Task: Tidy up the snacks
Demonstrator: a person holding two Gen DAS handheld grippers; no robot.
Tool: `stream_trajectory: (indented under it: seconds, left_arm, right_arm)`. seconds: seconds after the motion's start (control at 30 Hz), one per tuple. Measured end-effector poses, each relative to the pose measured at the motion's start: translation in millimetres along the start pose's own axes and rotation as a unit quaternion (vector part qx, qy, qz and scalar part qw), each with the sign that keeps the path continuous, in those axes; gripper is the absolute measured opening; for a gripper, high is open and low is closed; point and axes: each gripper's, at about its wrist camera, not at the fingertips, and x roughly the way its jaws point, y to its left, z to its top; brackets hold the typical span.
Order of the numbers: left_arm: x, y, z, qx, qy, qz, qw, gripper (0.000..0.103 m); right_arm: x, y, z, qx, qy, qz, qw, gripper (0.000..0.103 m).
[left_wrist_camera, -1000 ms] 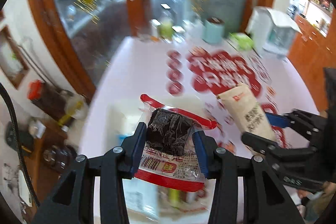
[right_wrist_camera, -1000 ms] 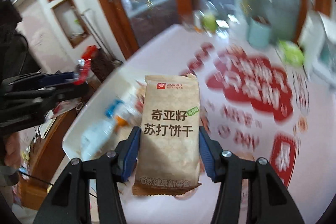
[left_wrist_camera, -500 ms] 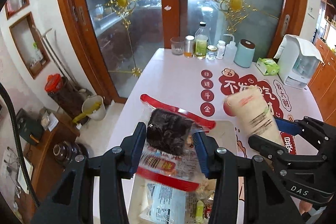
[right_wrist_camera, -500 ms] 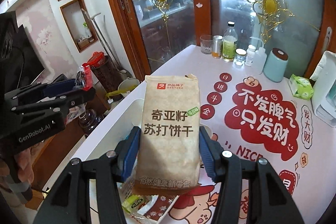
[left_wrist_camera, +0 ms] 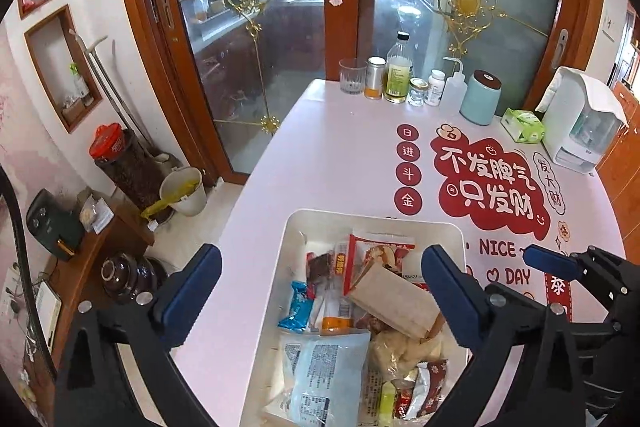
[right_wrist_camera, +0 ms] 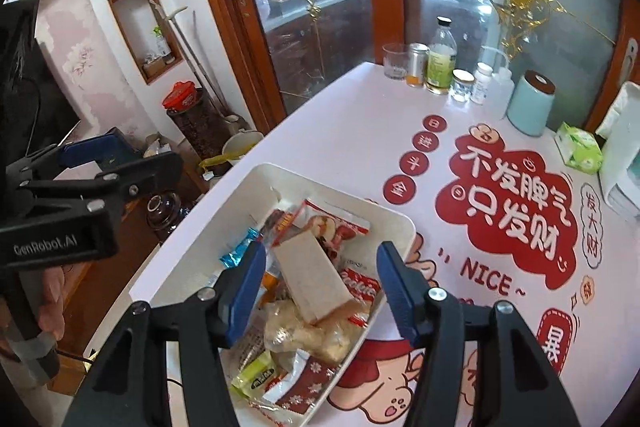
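Note:
A white bin (left_wrist_camera: 292, 227) (right_wrist_camera: 224, 211) full of snack packets sits on the pink table. The brown cracker packet (left_wrist_camera: 394, 305) (right_wrist_camera: 310, 273) lies tilted on top of the pile. The red-edged packet with the dark snack (left_wrist_camera: 376, 255) (right_wrist_camera: 332, 227) lies just behind it. My left gripper (left_wrist_camera: 320, 281) is open and empty above the bin. My right gripper (right_wrist_camera: 322, 281) is open and empty above the bin, and it shows at the right of the left wrist view (left_wrist_camera: 560, 265). The left gripper shows at the left of the right wrist view (right_wrist_camera: 116, 159).
Bottles, a glass (left_wrist_camera: 353, 75) and a teal canister (left_wrist_camera: 480, 97) stand at the table's far edge. A green tissue pack (left_wrist_camera: 522, 125) and a white appliance (left_wrist_camera: 580, 123) stand at the far right. A low wooden shelf (left_wrist_camera: 80, 267) stands left of the table.
Both grippers opened and let their packets go. The brown cracker packet and the red-edged dark snack packet now lie in the bin.

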Motion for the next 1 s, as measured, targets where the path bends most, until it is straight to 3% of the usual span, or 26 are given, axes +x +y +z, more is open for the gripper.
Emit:
stream_trajectory:
  seconds: [0.37,0.6,1.0]
  left_arm:
    - [4.3,-29.0,-17.6,0.022,0.016,-0.039,0.9989,0.100]
    - [-5.0,-67.0,-44.8,0.053,0.021,-0.051,0.9971,0.100]
    - [-40.0,-116.3,-81.3,0.100,0.031,-0.086,0.9908,0.100]
  right_arm:
    - [-13.5,-18.4,-24.2,0.041,0.005,-0.027,0.999,0.058]
    - [-34.5,-36.6,-62.1,0.079,0.010,-0.044,0.996,0.058]
    - [-94.2,-59.7,-116.3,0.168,0.004,-0.085,0.982,0.058]
